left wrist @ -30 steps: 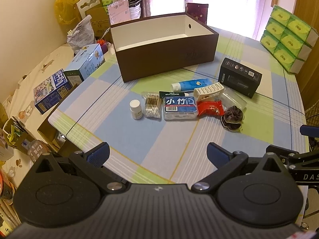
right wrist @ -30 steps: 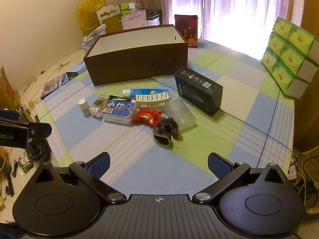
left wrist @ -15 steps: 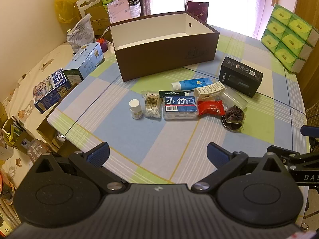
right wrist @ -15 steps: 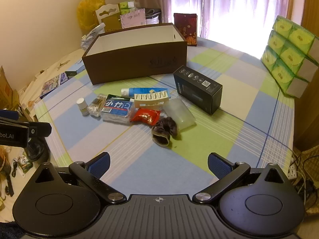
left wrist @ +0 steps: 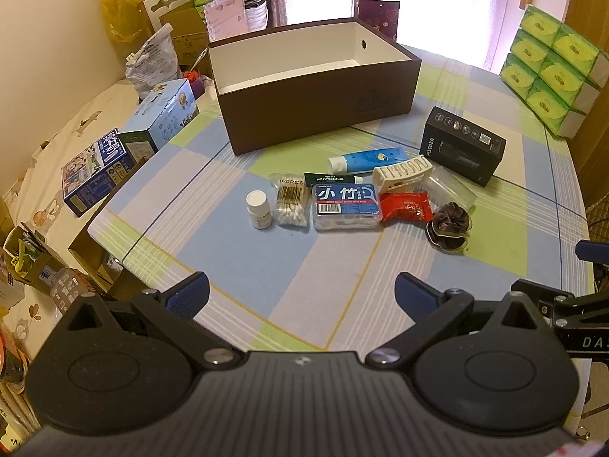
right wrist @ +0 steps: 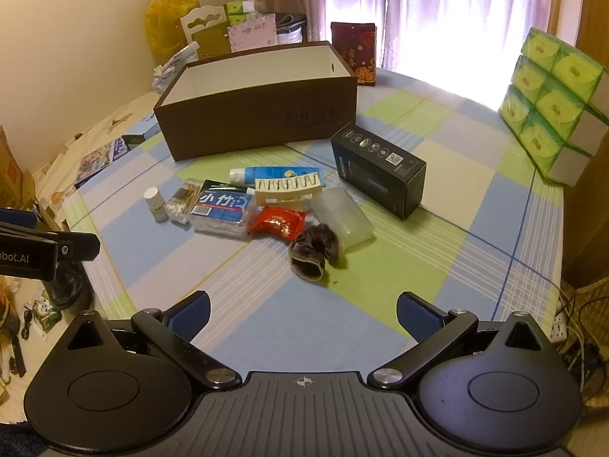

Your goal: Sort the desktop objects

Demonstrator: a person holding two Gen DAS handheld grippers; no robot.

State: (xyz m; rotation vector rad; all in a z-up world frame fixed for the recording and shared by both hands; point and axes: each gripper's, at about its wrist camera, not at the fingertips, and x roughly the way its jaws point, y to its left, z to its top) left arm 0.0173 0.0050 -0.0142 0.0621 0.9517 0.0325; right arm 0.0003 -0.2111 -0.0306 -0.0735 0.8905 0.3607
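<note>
Empty brown box (left wrist: 316,114) white inside, small toiletries clustered before it

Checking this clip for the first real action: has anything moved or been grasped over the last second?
Only the view shifts slightly: both cameras ease toward the brown box and the cluster of small items. Nothing was grasped or released. The left gripper and right gripper remain open and empty, and the items lie where they were.

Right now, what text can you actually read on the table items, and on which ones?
"小竹": floss pick box.
"100PCS": cotton swab bag.
"FLYCO": side of the black box.
"MENTHOLATUM": green tube, only just legible.
Too small or blurred: white bottle, blue tube, red packet.
</note>
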